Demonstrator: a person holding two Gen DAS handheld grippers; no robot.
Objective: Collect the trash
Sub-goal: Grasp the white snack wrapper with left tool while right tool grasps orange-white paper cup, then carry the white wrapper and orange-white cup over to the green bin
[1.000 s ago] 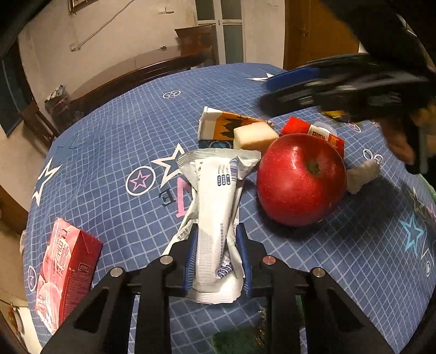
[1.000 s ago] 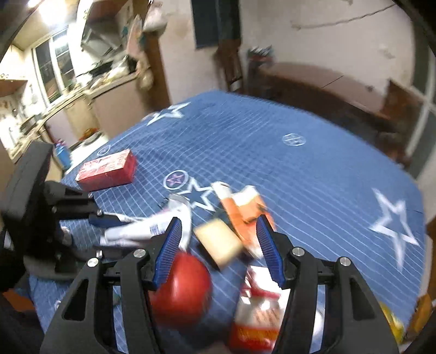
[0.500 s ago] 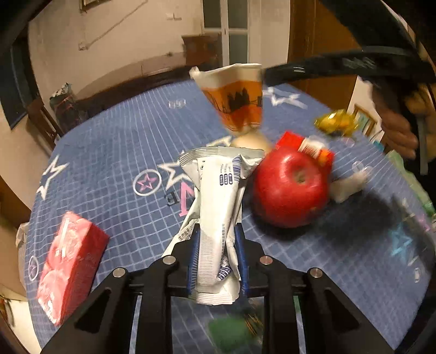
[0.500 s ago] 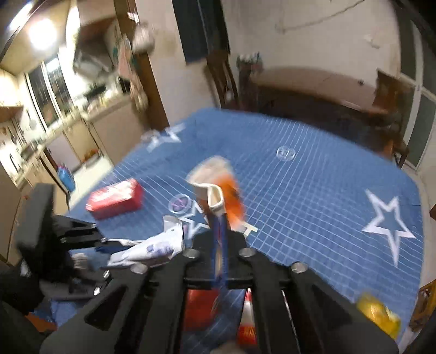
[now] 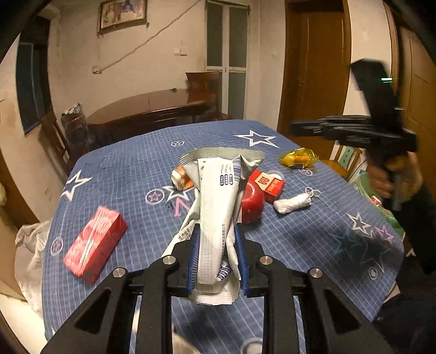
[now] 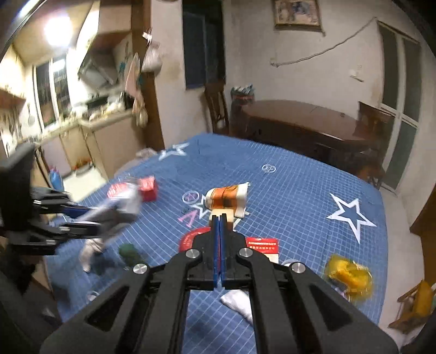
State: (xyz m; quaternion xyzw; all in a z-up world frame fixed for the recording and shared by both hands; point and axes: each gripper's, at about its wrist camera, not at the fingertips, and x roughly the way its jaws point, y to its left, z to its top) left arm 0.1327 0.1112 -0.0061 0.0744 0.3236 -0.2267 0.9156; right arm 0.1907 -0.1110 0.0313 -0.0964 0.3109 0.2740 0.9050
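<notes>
While lifted, wrapper [image 5: 218, 207] between left tongs [image 5: 216, 261].

Lived-in home dining room: desk under a blue star-print cloth [image 5: 130, 174], dark wooden table [image 6: 299, 119] and chair [image 6: 216, 106] at frame centre, framed picture [image 5: 122, 12] upper left, kitchen counter [image 6: 90, 122] at left.

The worktop [image 5: 130, 168] wore a blue cloth with a white grid and stars. The wrapper [image 5: 218, 207] was white with blue print, the box [image 5: 95, 242] red, the packet [image 6: 227, 198] orange and white.
</notes>
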